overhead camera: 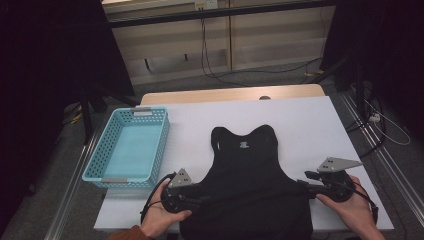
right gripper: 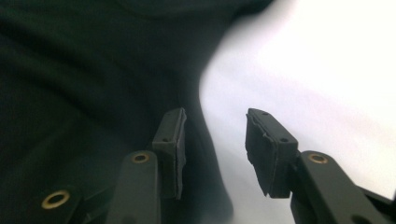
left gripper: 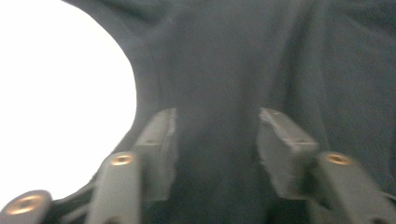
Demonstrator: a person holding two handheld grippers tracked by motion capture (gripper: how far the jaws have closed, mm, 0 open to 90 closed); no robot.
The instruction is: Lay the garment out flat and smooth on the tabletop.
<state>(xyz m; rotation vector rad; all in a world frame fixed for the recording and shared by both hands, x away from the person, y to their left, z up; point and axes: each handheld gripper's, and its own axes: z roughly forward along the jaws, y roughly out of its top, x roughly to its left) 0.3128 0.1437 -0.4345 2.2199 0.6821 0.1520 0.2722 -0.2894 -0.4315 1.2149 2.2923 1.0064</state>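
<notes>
Fingers point(left gripper: 159, 149) spread apart on both grippers, gripping nothing.
Left gripper point(left gripper: 217, 140) hovers over the black shirt point(overhead camera: 245, 175); right gripper point(right gripper: 215, 140) straddles its edge on the white table point(overhead camera: 310, 120).

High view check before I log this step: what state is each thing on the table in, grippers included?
Black garment: spread flat on the white table, its near end hanging over the table's near edge.
Blue basket: upright, empty.
Left gripper: jaws open, over the garment's side.
Right gripper: jaws open, straddling the garment's edge, not yet closed on it.
</notes>
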